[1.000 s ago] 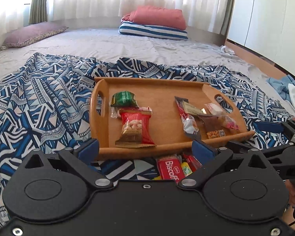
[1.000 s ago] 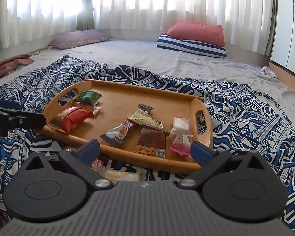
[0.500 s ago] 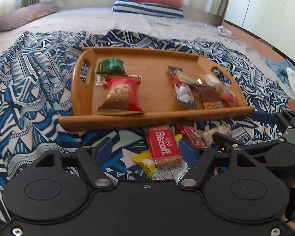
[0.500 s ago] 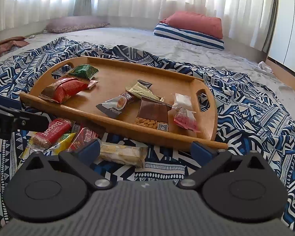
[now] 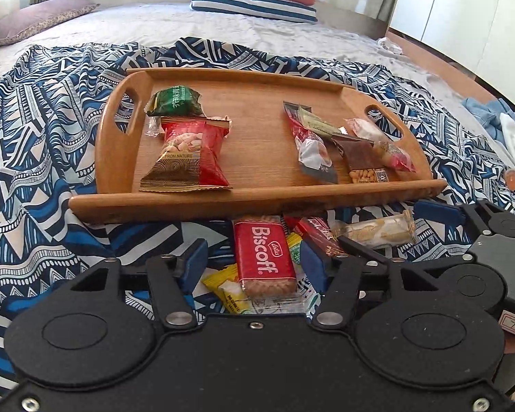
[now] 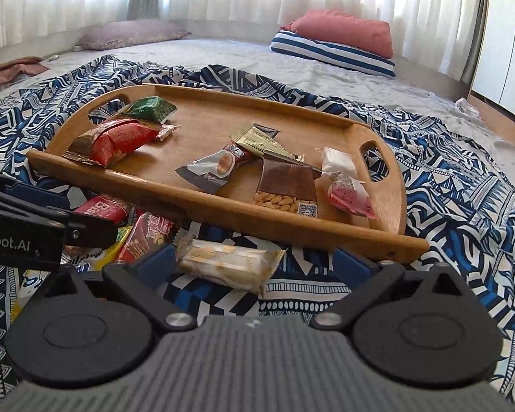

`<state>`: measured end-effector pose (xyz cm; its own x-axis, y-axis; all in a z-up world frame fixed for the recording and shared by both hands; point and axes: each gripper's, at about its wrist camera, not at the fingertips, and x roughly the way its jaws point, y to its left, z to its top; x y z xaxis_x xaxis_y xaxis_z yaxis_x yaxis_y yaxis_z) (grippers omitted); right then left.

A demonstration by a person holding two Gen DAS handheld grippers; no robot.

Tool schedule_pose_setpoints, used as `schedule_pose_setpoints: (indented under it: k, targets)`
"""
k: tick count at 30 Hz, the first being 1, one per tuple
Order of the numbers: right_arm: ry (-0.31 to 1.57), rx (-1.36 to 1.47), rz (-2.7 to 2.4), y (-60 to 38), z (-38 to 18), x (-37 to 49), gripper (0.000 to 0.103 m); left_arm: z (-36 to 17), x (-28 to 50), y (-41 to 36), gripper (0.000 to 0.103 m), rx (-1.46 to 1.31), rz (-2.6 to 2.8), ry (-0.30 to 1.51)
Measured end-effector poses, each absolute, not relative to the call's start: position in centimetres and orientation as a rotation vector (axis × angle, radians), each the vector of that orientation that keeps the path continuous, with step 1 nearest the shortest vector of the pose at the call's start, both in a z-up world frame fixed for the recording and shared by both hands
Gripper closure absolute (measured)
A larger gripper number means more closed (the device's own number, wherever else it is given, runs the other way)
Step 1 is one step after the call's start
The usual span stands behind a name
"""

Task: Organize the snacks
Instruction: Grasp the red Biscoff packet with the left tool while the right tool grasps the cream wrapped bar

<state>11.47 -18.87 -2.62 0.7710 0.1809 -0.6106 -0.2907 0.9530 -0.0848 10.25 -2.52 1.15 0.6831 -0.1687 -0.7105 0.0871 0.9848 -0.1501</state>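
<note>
a red biscoff packet (image 5: 265, 256) lies on the patterned blue and white blanket (image 5: 34, 158), just in front of the wooden tray's (image 5: 257, 199) near rim, atop a yellow wrapper (image 5: 225, 288). the left gripper (image 5: 254, 264) has just been closing; its blue fingers (image 5: 194, 262) flank the packet with gaps on both sides, not gripping. beside it lie a red bar (image 6: 147, 237) and a pale wafer bar (image 6: 228, 262). the right gripper (image 6: 254, 261) stands wide open around the wafer bar, not pressing it. on the tray sit a green pack (image 5: 175, 101), a red nut bag (image 5: 189, 154) and 5 or so small sachets (image 6: 285, 185).
</note>
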Motion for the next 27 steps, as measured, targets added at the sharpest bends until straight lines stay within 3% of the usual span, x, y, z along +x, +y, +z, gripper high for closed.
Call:
schedule_pose_setpoints:
  k: [5, 12, 27]
  targets:
    - [0.662, -0.082, 0.281, -20.1, -3.5, 11.9, 0.000, 0.8, 10.5, -2.6, 0.046, -0.120, -0.148, 0.805]
    - [0.623, -0.095, 0.273, -19.9, -3.9, 11.3, 0.000, 0.9, 10.1, -3.2, 0.072, -0.083, -0.172, 0.792]
    - [0.610, -0.085, 0.269, -19.9, -3.9, 11.1, 0.000, 2.1, 8.5, -2.2, 0.073, -0.046, -0.118, 0.742]
